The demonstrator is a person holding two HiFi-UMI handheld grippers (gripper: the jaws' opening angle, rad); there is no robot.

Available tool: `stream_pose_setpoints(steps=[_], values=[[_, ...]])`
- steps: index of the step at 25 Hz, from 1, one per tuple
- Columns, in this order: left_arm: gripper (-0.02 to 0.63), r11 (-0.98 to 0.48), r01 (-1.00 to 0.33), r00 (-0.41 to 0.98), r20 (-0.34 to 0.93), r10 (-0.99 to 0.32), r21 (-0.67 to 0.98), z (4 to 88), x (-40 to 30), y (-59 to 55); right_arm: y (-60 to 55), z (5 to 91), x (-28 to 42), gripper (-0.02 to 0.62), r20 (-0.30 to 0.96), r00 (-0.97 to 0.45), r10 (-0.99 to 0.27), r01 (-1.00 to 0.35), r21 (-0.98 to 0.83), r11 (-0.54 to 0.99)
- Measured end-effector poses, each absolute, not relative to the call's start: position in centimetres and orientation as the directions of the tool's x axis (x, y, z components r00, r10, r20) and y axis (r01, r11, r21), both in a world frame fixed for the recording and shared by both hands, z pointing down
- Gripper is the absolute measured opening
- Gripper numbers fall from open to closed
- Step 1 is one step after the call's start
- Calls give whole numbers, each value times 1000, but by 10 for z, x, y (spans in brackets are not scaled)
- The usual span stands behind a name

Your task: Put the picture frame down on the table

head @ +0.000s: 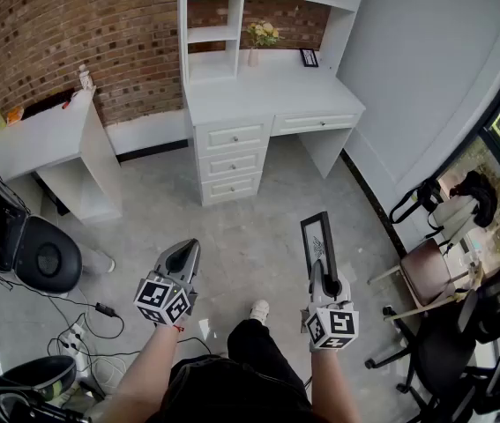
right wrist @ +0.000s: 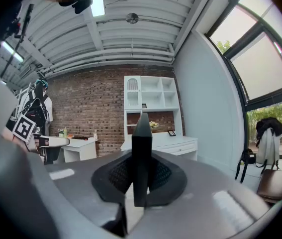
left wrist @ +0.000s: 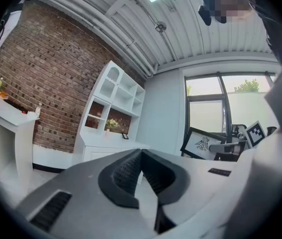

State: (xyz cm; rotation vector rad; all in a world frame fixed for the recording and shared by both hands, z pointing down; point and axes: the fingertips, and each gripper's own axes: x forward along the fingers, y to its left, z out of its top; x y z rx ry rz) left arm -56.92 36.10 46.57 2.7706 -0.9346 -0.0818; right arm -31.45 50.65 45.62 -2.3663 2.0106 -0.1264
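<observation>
A room with a brick wall, a grey floor and a white desk with shelves above it. A person stands well back from the desk, holding 2 grippers. The right gripper has its jaws clenched on a black picture frame, held in the air over the floor and seen edge-on in the right gripper view. The left gripper is empty, its jaws pressed together at the tips.
</observation>
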Motion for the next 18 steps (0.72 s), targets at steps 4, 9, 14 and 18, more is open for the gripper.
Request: stream_pose_setpoints(steps=[4, 9, 14, 18], values=[[2, -764, -606, 786, 19, -618, 221, 468, -564, 341, 484, 466, -304, 26, 49, 162, -986, -980, -106, -166], [1, -756, -619, 778, 32, -628, 214, 467, -544, 308, 450, 467, -282, 26, 54, 151, -987, -981, -112, -156], [2, -753, -621, 777, 47, -627, 217, 468, -517, 278, 417, 468, -258, 26, 63, 141, -988, -981, -123, -148], [2, -753, -620, 779, 58, -625, 220, 471, -490, 256, 395, 469, -234, 26, 73, 130, -989, -982, -124, -139]])
